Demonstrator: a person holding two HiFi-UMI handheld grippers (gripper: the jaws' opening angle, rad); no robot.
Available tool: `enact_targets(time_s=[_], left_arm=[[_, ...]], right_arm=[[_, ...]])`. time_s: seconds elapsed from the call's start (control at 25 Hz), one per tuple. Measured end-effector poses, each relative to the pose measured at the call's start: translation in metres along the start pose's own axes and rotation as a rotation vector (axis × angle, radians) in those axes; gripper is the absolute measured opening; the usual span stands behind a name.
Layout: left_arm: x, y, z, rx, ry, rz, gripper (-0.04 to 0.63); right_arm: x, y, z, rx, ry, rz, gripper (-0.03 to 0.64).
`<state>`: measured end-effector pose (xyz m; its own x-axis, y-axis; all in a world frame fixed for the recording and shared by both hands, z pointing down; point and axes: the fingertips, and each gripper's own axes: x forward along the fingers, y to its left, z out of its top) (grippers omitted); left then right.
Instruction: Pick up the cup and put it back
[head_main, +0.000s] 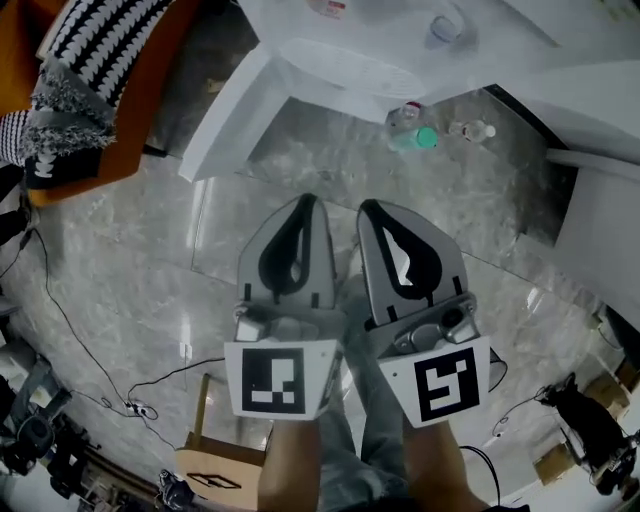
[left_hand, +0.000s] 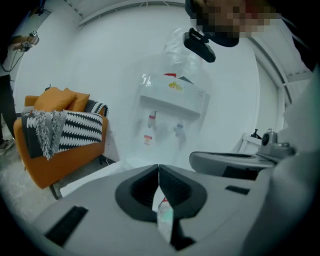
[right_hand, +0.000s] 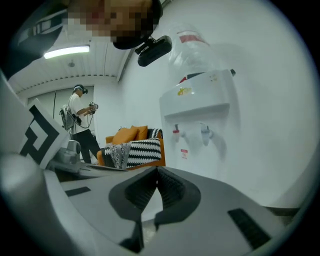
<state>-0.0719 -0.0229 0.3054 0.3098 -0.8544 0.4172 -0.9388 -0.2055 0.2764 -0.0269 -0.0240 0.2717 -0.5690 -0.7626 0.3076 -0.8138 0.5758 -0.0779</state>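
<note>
Overhead, in the head view, the left claw (head_main: 304, 200) and the right claw (head_main: 368, 206) are held side by side over a grey marbled floor (head_main: 120, 290), each with its jaws pressed together and nothing pinched. Ahead of the right claw's tips, well apart from them, a small clear cup (head_main: 410, 128) with a teal patch is seen at the foot of a white water dispenser (head_main: 330, 62); its contents cannot be made out. A small pale bottle (head_main: 470, 130) lies just to the right of the cup. An orange sofa (head_main: 120, 110) with a black-and-white zigzag throw is placed far to the left of the left claw.

Next, in the left gripper view, the jaws are shown meeting at their tips, empty. Through the gap behind them the cup is glimpsed. A large clear bottle (left_hand: 182, 52) is seated on the dispenser straight ahead; whether it is filled cannot be told.

Lastly, in the right gripper view, the jaws are likewise closed on nothing. A person (right_hand: 80, 122) is seen standing beyond them to the left.
</note>
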Motion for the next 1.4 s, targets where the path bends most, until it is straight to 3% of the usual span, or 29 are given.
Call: enact_targets(time_s=[0.32, 0.48, 0.64, 0.8, 0.92, 1.0, 1.2, 1.4], left_arm=[[0.031, 0.004, -0.108, 0.016, 0.092, -0.048, 0.012], [0.04, 0.007, -0.147, 0.067, 0.163, -0.112, 0.012], [0.064, 0.028, -0.159, 0.07, 0.121, -0.1, 0.012], [0.08, 0.044, -0.182, 0.079, 0.123, -0.13, 0.012], [0.086, 0.071, -0.208, 0.049, 0.186, -0.054, 0.012], [0.099, 0.086, -0.207, 0.036, 0.183, -0.01, 0.012], [0.138, 0.093, -0.187, 0.036, 0.094, -0.047, 0.012], [0.187, 0.091, -0.198, 0.117, 0.09, -0.092, 0.012]], right_arm=[[0.018, -0.019, -0.099, 0.117, -0.025, -0.068, 0.011], [0.03, -0.017, -0.117, 0.124, -0.022, -0.052, 0.011], [0.05, -0.018, -0.126, 0.067, -0.019, 0.011, 0.011], [0.063, -0.041, -0.144, 0.051, -0.009, -0.013, 0.011], [0.081, -0.037, -0.164, 0.011, 0.006, 0.041, 0.011], [0.092, -0.038, -0.179, 0.018, 0.031, 0.069, 0.011], [0.12, -0.053, -0.202, 0.013, 0.115, 0.077, 0.011], [0.156, -0.053, -0.22, -0.146, 0.145, 0.102, 0.011]])
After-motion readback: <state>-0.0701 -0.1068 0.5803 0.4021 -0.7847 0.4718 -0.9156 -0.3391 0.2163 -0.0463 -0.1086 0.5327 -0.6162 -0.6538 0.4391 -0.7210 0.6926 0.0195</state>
